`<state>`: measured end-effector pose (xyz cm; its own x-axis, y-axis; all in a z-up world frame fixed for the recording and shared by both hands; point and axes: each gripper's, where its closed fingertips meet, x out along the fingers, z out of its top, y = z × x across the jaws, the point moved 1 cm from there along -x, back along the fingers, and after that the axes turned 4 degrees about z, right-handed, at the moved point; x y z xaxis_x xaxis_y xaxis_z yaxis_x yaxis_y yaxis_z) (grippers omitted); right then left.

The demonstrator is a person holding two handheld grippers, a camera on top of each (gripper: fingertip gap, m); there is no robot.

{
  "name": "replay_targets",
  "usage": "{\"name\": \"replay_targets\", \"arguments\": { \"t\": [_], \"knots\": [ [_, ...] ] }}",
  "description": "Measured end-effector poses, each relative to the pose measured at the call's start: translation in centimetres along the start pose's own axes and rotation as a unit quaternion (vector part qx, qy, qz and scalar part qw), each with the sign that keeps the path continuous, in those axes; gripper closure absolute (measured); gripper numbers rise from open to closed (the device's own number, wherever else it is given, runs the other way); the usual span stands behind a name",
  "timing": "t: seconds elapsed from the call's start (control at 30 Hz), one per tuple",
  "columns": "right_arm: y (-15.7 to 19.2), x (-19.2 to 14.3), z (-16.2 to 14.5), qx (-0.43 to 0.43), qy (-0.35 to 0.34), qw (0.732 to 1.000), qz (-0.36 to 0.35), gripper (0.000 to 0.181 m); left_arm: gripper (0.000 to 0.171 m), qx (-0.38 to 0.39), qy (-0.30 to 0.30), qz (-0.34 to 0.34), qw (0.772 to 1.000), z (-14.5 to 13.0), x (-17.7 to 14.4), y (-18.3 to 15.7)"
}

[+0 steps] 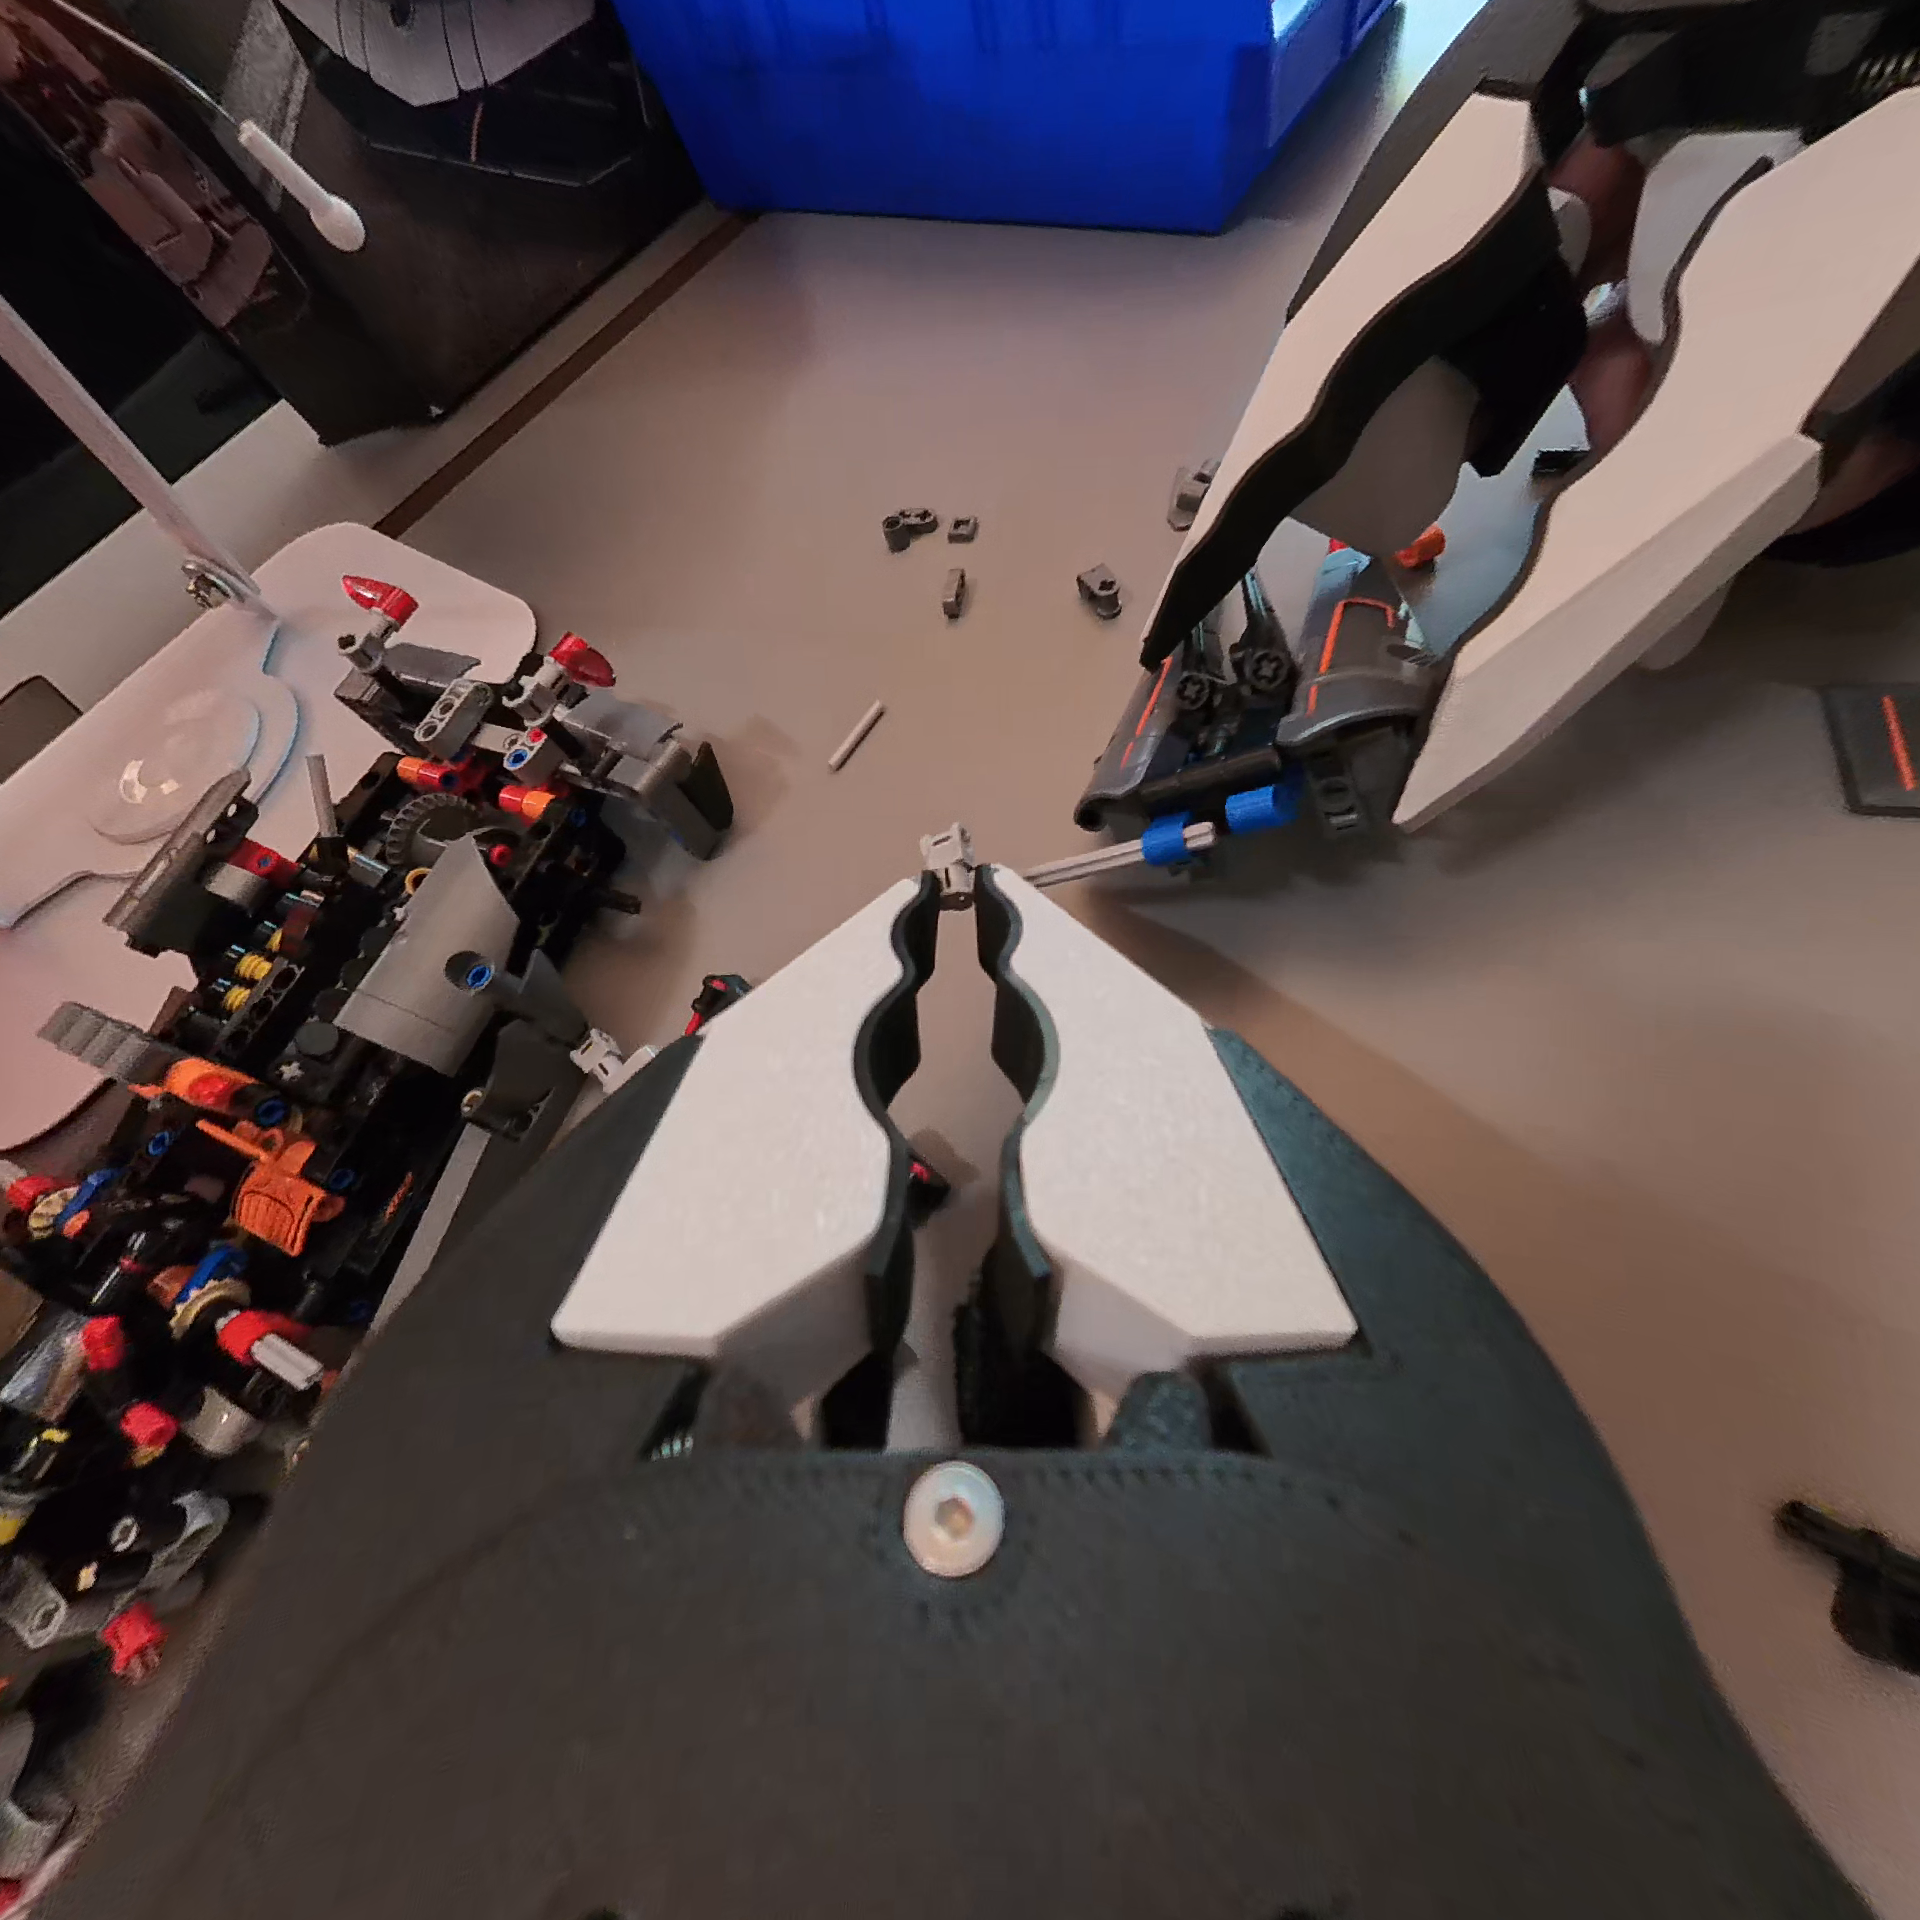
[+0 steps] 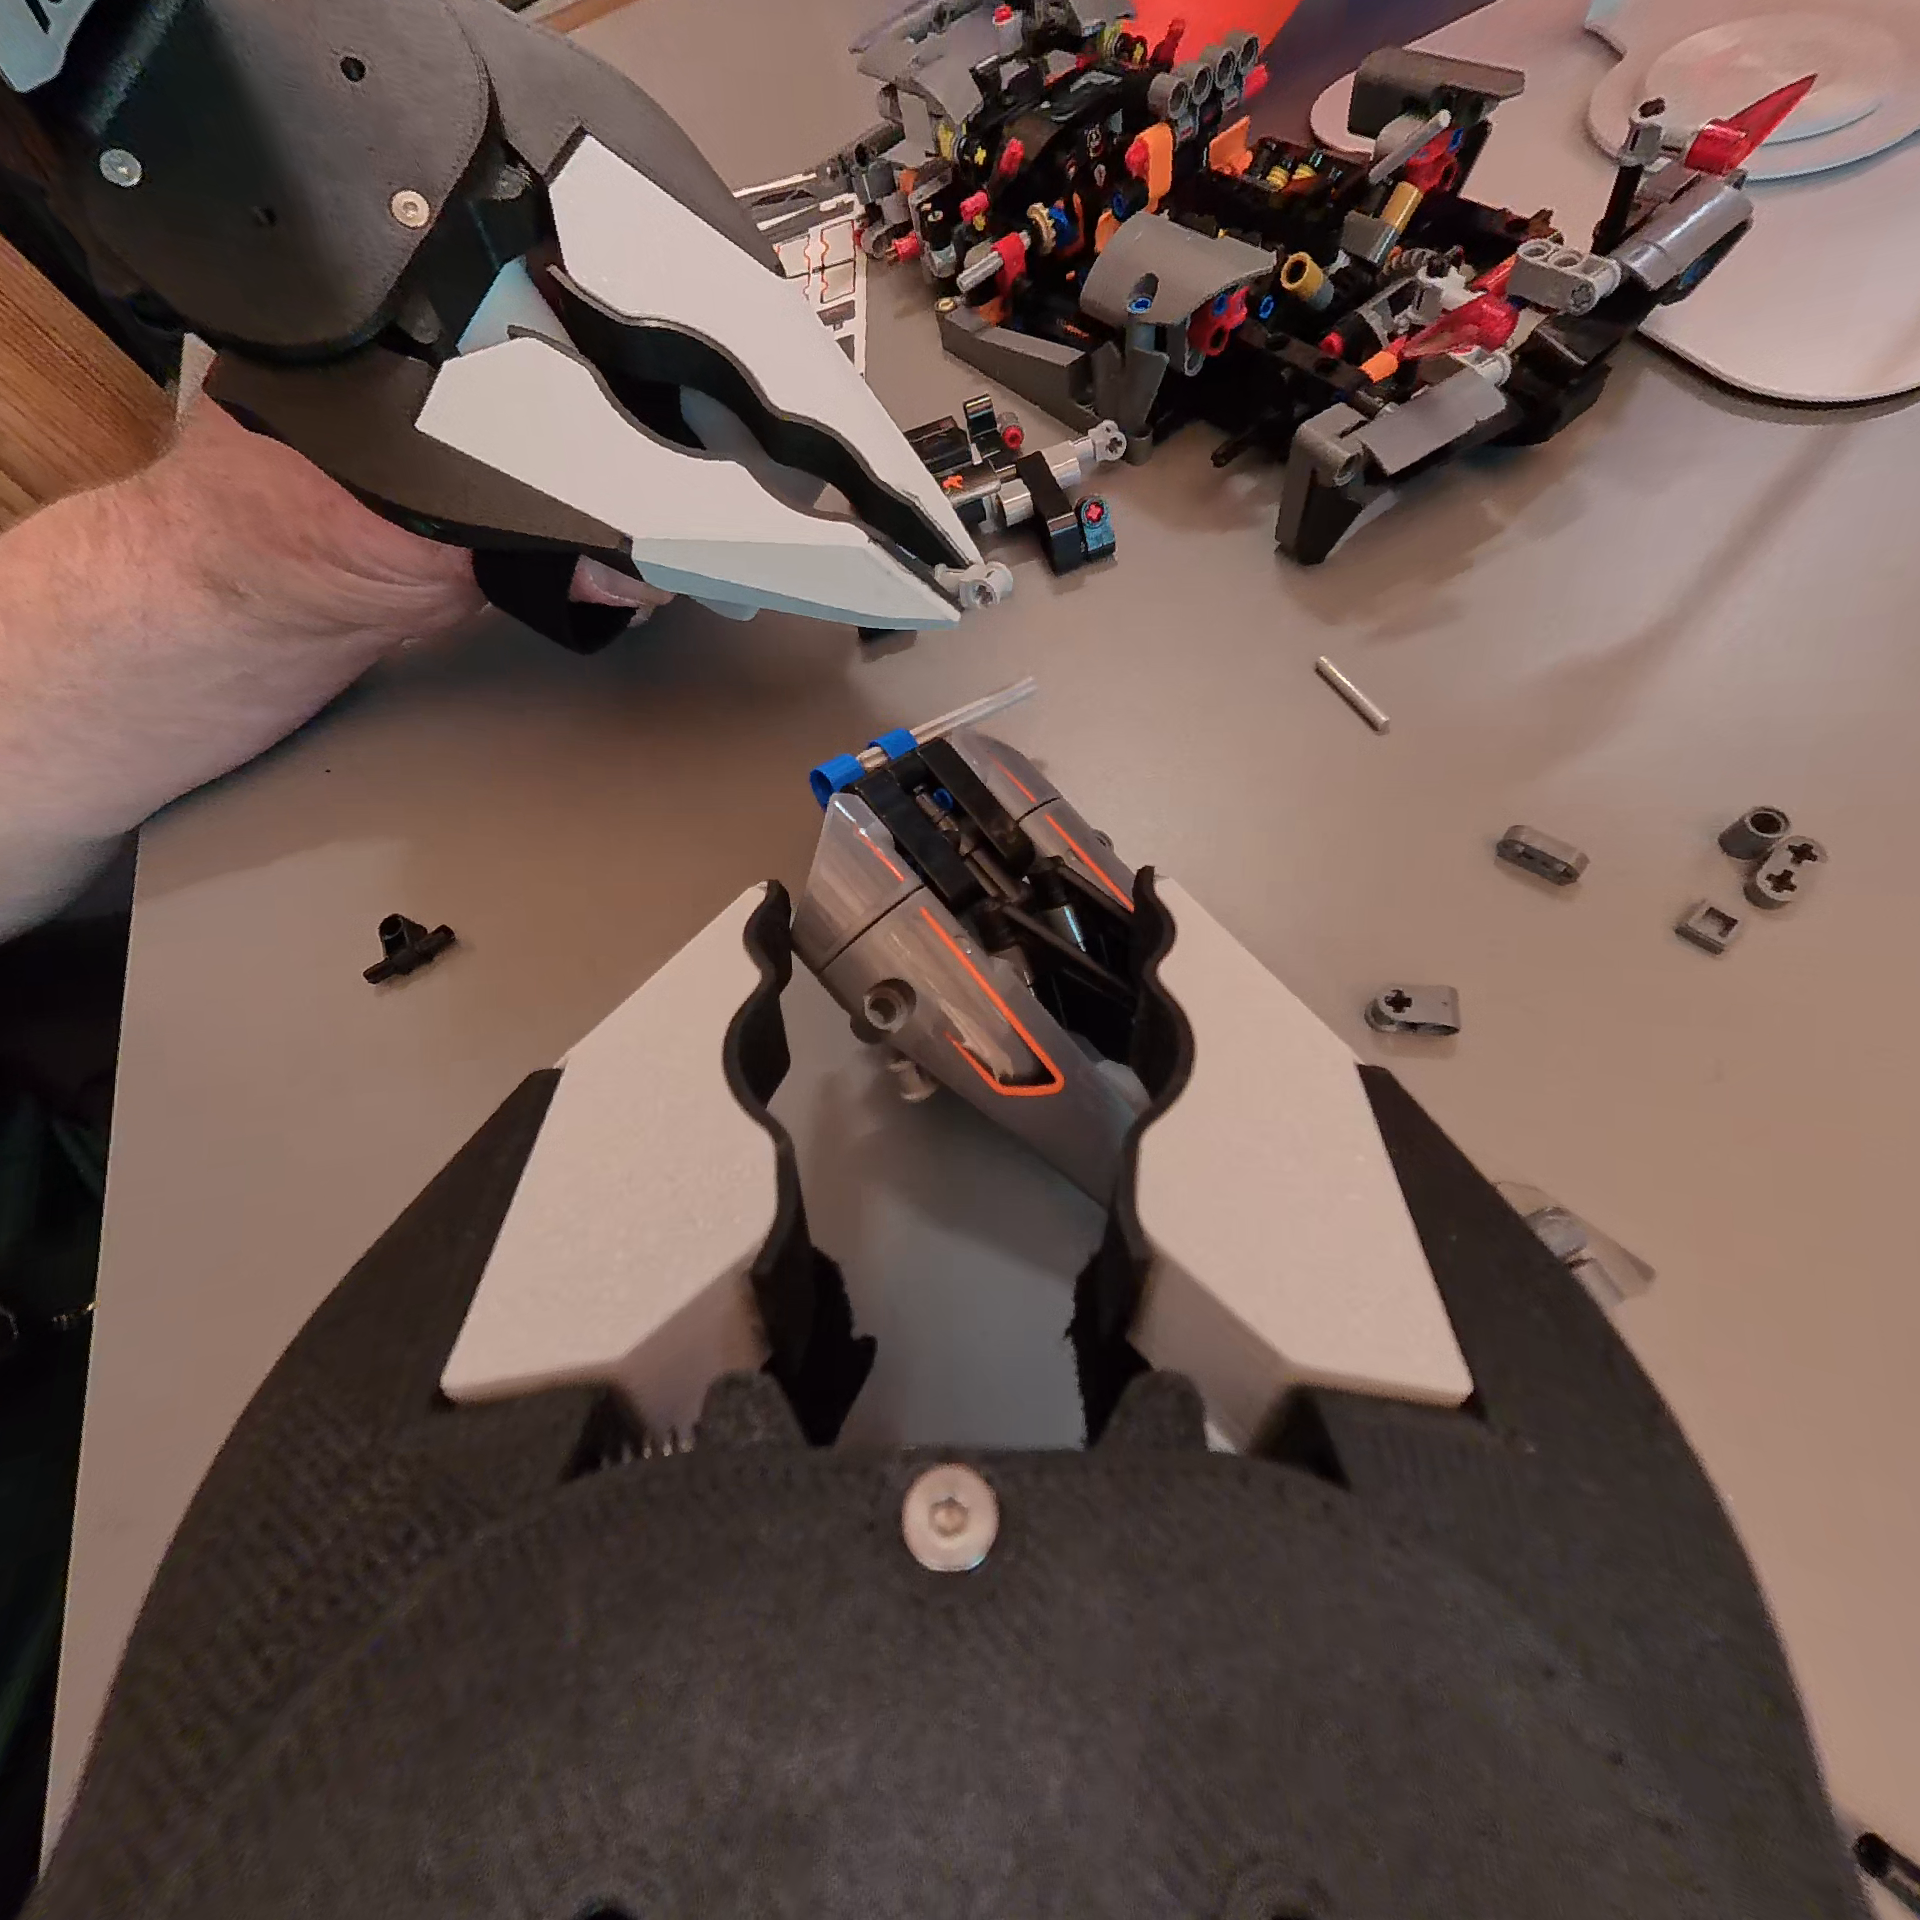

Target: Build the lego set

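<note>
My left gripper (image 1: 951,883) is shut on a small light grey connector piece (image 1: 948,857), which also shows at its tips in the right wrist view (image 2: 982,584). My right gripper (image 2: 956,904) is shut on a grey and black sub-assembly with orange stripes (image 2: 935,935). That sub-assembly (image 1: 1299,707) has blue bushes (image 1: 1262,805) on a grey axle (image 1: 1091,860) that sticks out toward the connector. The connector sits just left of the axle's free end, a small gap apart. The big partly built model (image 2: 1299,260) lies at the far side; it also shows in the left wrist view (image 1: 343,935).
Loose dark grey pieces (image 2: 1756,862) and a short grey axle (image 2: 1351,694) lie on the grey table (image 2: 1351,1195). A black pin piece (image 2: 405,948) lies at left. A blue bin (image 1: 987,104) stands at the back. A white plate base (image 1: 125,727) lies under the model. A person's forearm (image 2: 156,644) holds the left gripper. My hands' fingertips stand some 7 centimetres from each other.
</note>
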<state>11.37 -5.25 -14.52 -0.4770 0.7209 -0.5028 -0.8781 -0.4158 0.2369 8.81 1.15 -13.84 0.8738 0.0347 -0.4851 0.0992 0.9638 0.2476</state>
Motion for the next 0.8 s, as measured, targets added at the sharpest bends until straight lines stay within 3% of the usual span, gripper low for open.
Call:
{"name": "replay_targets", "arguments": {
  "t": [0.43,0.8],
  "knots": [
    [-0.1,-0.1,0.0,0.003,-0.001,1.000,0.004,0.116,0.167,0.040,0.001,-0.015,0.999,0.8,0.5,-2.0],
    [-0.1,-0.1,-0.1,0.000,0.001,1.000,0.005,0.116,0.167,0.050,0.006,0.033,0.998,0.6,-1.1,-0.1]
  ]
}}
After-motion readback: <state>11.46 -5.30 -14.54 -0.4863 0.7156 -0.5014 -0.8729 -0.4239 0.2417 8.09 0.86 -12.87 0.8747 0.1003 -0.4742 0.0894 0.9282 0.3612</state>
